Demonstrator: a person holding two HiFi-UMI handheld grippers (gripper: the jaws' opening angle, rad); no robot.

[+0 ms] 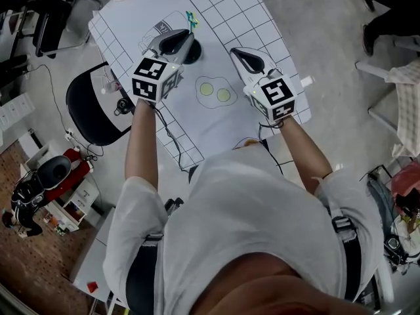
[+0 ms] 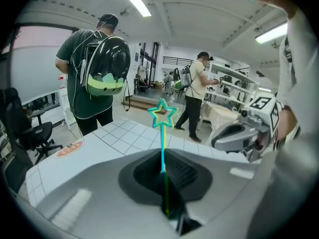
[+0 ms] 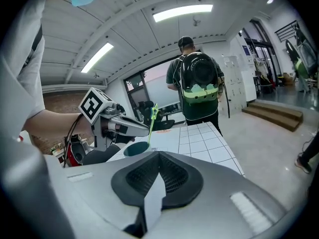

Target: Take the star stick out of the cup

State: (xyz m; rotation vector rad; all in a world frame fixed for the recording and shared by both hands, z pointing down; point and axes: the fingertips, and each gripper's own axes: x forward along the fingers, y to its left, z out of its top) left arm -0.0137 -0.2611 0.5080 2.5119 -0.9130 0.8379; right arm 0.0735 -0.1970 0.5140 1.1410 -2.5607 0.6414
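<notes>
A thin green-and-cyan star stick (image 1: 191, 20) stands up from a dark cup (image 1: 193, 52) on the white gridded table (image 1: 230, 12). My left gripper (image 1: 185, 39) reaches over the cup and is shut on the stick's shaft. In the left gripper view the star (image 2: 162, 114) rises straight out from between the jaws of the left gripper (image 2: 165, 164). The right gripper view shows the stick (image 3: 151, 121) leading down toward the teal cup (image 3: 134, 149), with the left gripper (image 3: 141, 130) beside it. My right gripper (image 1: 239, 53) hovers to the right of the cup, shut and holding nothing.
Two green-yolked egg shapes (image 1: 215, 92) are drawn on the table between the grippers. A black office chair (image 1: 92, 104) stands at the table's left. A person with a backpack (image 2: 94, 73) stands past the far edge; another person (image 2: 195, 91) stands further back.
</notes>
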